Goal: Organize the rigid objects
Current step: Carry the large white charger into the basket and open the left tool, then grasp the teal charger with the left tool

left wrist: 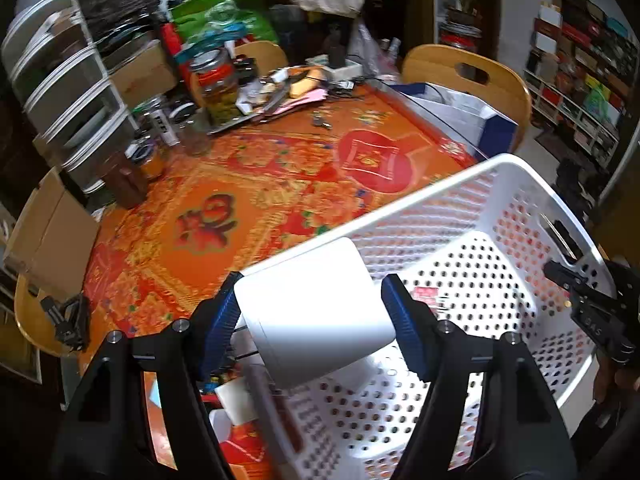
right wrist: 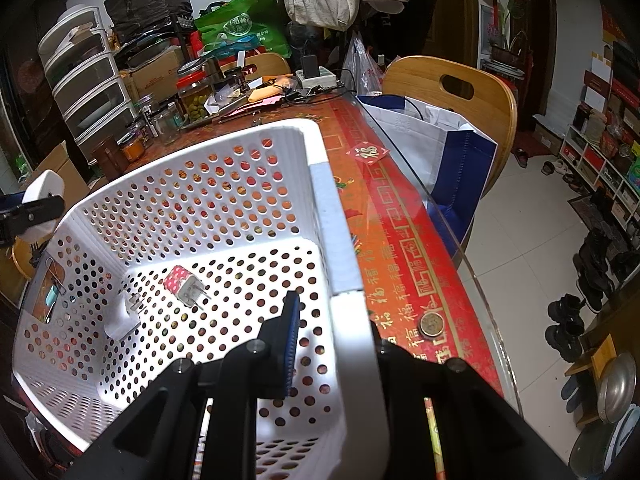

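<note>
Carrying a find toward the bin is the step I judge myself to be in. Largest first: the table (right wrist: 404, 240) under its red-and-gold cloth fills both views, clutter banked along its far edge at twelve o'clock. On it stands the white perforated basket (left wrist: 460, 208), tipped rather than flat; my right gripper (right wrist: 336, 344) has its fingers closed on the basket's near rim, one blue pad inside the wall, the other hidden behind it.

My left gripper (left wrist: 312, 312) holds a white box (left wrist: 316, 308) between its blue pads, clamped on both sides, hovering over the basket's rim at about seven o'clock of the basket in that view. The box's face is washed out by glare, so it may be a charger or a plain carton; I cannot say.

Smaller still, a white plug adapter (right wrist: 124, 316) and a pink dotted plug (right wrist: 184, 284) already lie on the basket floor, near each other. A coin (right wrist: 432, 323) sits on the cloth at three o'clock outside the wall.

Next I would bring the box further over the floor, lower it, then release. Items beneath my left gripper are blurred and cut off.
</note>
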The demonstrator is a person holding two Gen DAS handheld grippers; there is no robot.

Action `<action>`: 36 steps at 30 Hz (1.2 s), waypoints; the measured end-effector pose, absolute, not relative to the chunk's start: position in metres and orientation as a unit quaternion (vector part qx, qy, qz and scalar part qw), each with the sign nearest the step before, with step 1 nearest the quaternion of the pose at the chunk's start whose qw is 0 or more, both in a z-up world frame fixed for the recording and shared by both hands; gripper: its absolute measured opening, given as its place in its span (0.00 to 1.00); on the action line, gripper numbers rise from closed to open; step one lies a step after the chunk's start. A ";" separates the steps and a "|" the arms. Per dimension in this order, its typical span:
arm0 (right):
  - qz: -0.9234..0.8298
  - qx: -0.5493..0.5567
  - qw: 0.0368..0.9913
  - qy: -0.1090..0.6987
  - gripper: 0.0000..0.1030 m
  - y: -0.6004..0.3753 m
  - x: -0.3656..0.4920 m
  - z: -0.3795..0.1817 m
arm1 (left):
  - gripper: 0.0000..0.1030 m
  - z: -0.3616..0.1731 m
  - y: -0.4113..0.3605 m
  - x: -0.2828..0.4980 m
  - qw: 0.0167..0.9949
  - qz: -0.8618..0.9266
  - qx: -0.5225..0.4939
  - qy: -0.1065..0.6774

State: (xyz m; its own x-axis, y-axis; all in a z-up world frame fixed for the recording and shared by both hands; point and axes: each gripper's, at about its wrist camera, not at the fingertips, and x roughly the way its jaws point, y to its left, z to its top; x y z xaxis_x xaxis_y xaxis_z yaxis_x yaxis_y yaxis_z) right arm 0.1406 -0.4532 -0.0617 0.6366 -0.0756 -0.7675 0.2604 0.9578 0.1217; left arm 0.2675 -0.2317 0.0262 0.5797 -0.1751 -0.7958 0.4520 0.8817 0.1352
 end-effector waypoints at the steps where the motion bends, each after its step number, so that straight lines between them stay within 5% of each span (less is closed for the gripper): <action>1: -0.093 0.111 0.898 0.416 0.17 -0.453 0.141 -0.062 | 0.66 0.025 -0.238 0.266 0.872 -0.182 0.168 0.423; 22: -0.091 0.109 0.897 0.419 0.17 -0.446 0.142 -0.061 | 0.66 -0.052 -0.323 0.250 0.787 -0.249 0.268 0.497; 26: -0.092 0.109 0.896 0.421 0.17 -0.448 0.144 -0.062 | 0.89 -0.044 -0.317 0.249 0.798 -0.256 0.255 0.482; 34: -0.096 0.107 0.894 0.425 0.17 -0.448 0.146 -0.061 | 0.92 0.022 -0.203 0.244 0.858 -0.249 0.143 0.426; 36: -0.098 0.105 0.893 0.426 0.17 -0.447 0.147 -0.061 | 1.00 0.039 -0.150 0.246 0.881 -0.217 0.106 0.406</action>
State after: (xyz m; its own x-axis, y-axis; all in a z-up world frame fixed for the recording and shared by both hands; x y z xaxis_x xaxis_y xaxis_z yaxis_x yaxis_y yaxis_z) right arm 0.1470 -0.4474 -0.0610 0.6175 -0.0857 -0.7819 0.2643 0.9589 0.1036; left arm 0.2459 -0.1496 0.0387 0.5760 -0.2960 -0.7619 0.4682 0.8836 0.0107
